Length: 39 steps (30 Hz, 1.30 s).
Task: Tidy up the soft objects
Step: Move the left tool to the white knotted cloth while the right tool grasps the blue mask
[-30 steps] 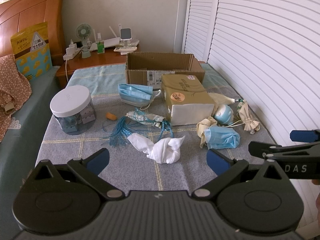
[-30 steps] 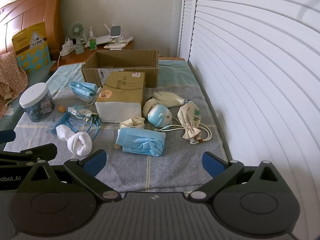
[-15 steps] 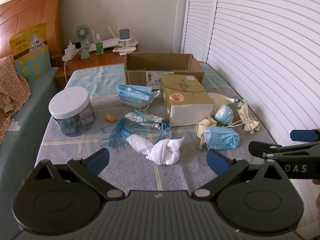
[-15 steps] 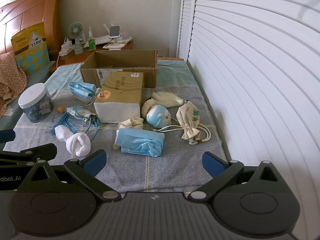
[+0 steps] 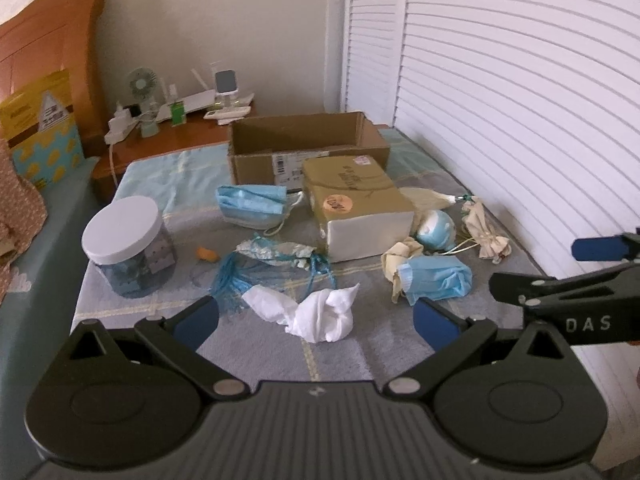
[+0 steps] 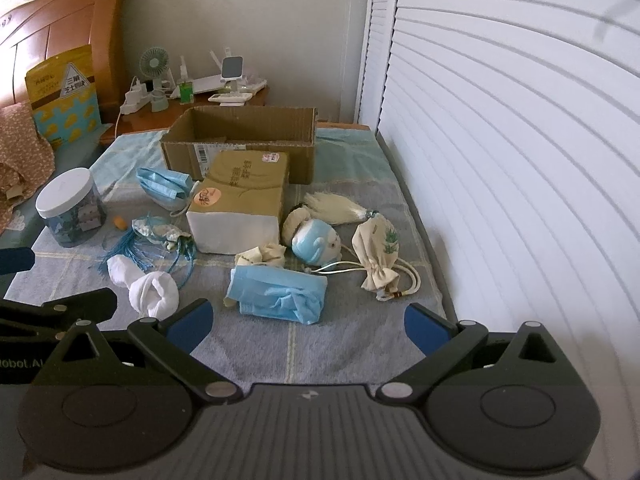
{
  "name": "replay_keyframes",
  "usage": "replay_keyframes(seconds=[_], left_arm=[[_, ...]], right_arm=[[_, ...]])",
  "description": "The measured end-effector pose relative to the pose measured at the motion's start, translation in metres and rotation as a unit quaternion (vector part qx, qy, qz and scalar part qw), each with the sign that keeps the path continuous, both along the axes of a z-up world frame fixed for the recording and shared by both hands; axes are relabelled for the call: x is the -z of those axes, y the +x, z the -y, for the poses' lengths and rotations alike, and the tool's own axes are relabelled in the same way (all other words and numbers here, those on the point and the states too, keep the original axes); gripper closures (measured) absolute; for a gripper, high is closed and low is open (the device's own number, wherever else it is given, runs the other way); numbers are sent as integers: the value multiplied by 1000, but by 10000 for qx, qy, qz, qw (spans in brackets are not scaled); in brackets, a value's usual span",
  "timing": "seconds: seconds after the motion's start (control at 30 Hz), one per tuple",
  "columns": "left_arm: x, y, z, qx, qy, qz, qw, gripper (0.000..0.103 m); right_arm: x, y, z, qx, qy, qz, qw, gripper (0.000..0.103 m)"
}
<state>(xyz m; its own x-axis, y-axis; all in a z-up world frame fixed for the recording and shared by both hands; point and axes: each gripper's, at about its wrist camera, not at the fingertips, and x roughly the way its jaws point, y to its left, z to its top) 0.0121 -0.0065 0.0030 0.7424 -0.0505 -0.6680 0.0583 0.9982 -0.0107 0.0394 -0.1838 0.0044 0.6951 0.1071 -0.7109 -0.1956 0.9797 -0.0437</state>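
Observation:
Soft things lie on a grey checked cloth (image 5: 360, 360). A white sock (image 5: 316, 312) (image 6: 150, 286) lies nearest my left gripper (image 5: 316, 322), which is open and empty just before it. A crumpled blue mask (image 5: 438, 278) (image 6: 280, 290) lies ahead of my right gripper (image 6: 306, 322), also open and empty. A second blue mask (image 5: 254, 206) (image 6: 164, 186), a blue plush toy (image 6: 316, 240), a cream drawstring pouch (image 6: 378, 248), a cream tassel (image 6: 334, 206) and blue strings (image 5: 240, 276) lie around a tissue pack (image 5: 356, 206) (image 6: 240, 206). An open cardboard box (image 5: 304, 148) (image 6: 240, 140) stands behind.
A white-lidded jar (image 5: 128, 244) stands at the left, with a small orange piece (image 5: 207, 255) beside it. White louvred doors (image 5: 520, 120) close off the right side. A wooden nightstand (image 6: 192, 108) with a fan and chargers stands behind the box. A wooden headboard (image 5: 44, 52) is far left.
Both grippers have lifted and tilted a little, so the objects sit slightly lower and nearer in view. Nothing on the cloth has moved.

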Motion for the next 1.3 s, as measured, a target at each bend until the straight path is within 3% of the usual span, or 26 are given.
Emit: replay_keyframes(seconds=[0.5,0.97,1.3], left_arm=[[30,23,-3,362,80,-71,9993,1],[84,52,-17,432,-48,-790,9959,1],[95,59,-23,443,15,-838,9955,0]], right_arm=[[12,12,9,-144,147,96,9997,0],[65,42,12,-393,202,-373,9983,0],[94,56,3,-724,53,-566,9958,0]])
